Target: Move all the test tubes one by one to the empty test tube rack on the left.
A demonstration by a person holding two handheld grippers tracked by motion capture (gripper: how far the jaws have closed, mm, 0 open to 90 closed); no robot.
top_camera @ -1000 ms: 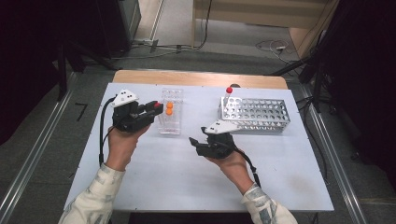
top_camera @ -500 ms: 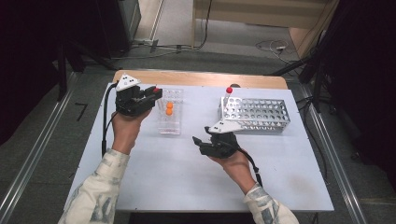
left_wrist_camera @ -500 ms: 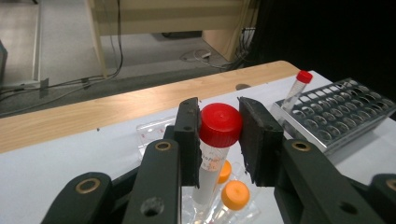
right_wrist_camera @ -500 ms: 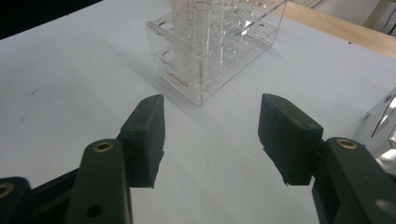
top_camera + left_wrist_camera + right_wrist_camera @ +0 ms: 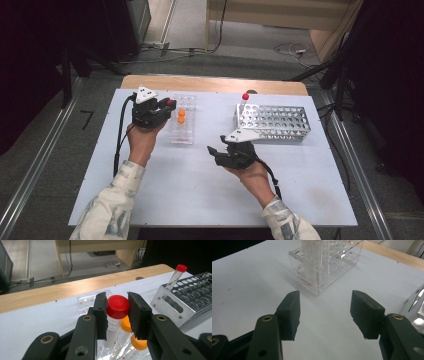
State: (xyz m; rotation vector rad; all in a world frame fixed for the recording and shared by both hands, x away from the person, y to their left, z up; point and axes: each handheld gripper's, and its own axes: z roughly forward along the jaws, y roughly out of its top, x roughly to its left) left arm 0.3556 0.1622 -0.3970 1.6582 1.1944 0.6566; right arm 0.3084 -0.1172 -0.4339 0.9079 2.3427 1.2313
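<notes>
Red-capped tube (image 5: 117, 307) is sitting clenched by its cap in the left gripper (image 5: 117, 311); lower center, the right gripper (image 5: 324, 312) is gaping empty.

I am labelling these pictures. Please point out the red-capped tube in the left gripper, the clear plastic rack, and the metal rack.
red-capped tube (image 5: 118, 306): left gripper view, on its red cap.
clear plastic rack (image 5: 305, 283): right gripper view, on its front wall.
metal rack (image 5: 272, 134): high view, on its near side wall.
</notes>
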